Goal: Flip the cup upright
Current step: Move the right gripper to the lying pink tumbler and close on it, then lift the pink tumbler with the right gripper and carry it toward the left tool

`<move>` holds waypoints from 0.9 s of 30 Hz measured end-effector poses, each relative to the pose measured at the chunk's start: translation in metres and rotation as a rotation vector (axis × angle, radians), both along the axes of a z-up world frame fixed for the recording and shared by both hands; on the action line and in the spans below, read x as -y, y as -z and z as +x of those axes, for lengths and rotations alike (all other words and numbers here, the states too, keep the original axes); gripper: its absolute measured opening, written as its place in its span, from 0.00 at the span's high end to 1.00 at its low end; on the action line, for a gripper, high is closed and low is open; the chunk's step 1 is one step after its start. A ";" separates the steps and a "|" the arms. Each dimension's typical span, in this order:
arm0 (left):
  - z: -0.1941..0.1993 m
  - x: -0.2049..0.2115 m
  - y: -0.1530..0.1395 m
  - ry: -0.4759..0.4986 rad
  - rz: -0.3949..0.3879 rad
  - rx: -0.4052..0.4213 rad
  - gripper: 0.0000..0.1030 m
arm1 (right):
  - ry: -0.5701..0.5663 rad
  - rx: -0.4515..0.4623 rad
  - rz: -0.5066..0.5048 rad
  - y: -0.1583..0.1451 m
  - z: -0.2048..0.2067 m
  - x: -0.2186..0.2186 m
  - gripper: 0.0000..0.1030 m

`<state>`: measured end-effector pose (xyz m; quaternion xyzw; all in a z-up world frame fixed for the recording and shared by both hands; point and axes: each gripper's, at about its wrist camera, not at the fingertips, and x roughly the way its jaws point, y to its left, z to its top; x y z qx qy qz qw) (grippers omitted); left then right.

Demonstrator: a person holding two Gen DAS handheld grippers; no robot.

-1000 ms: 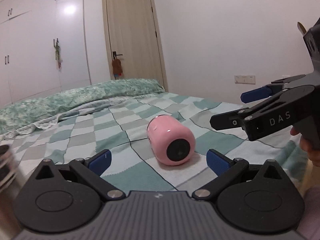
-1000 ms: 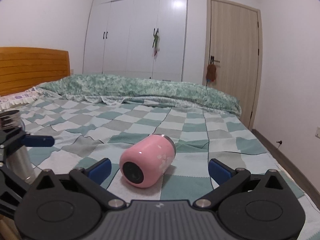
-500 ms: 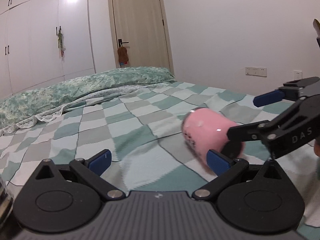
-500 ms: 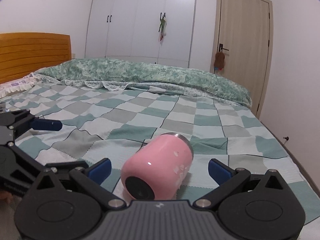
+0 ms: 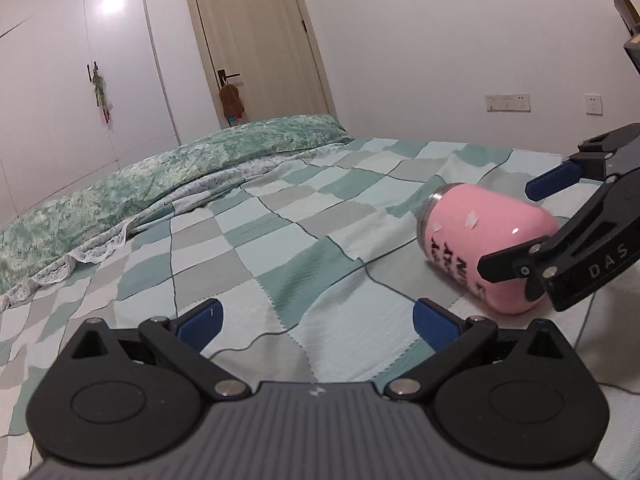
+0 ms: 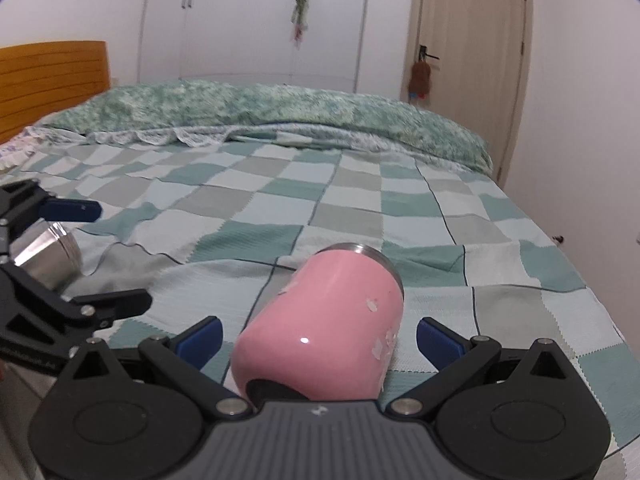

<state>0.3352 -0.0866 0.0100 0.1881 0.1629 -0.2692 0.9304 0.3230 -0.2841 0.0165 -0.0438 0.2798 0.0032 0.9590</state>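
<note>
Now closer, right gripper point(image 6: 318, 336) fingers wide astride toppled pink cup point(image 6: 324, 320)

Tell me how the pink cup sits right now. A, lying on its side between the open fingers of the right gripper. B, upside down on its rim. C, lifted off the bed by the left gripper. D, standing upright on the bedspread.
A: the pink cup lies on its side on the checked bedspread, between the spread fingers of the right gripper, which has not closed on it.
</note>
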 end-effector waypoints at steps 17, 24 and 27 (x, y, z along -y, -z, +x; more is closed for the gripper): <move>0.026 0.011 0.013 0.090 0.059 -0.098 0.00 | 0.170 -0.152 0.109 0.013 0.039 0.007 0.00; 0.024 0.010 0.013 0.100 0.053 -0.103 0.00 | 0.115 -0.173 0.166 0.012 0.039 0.013 0.12; 0.022 0.010 0.012 0.104 0.057 -0.101 0.00 | 0.118 -0.175 0.180 0.011 0.038 0.015 0.12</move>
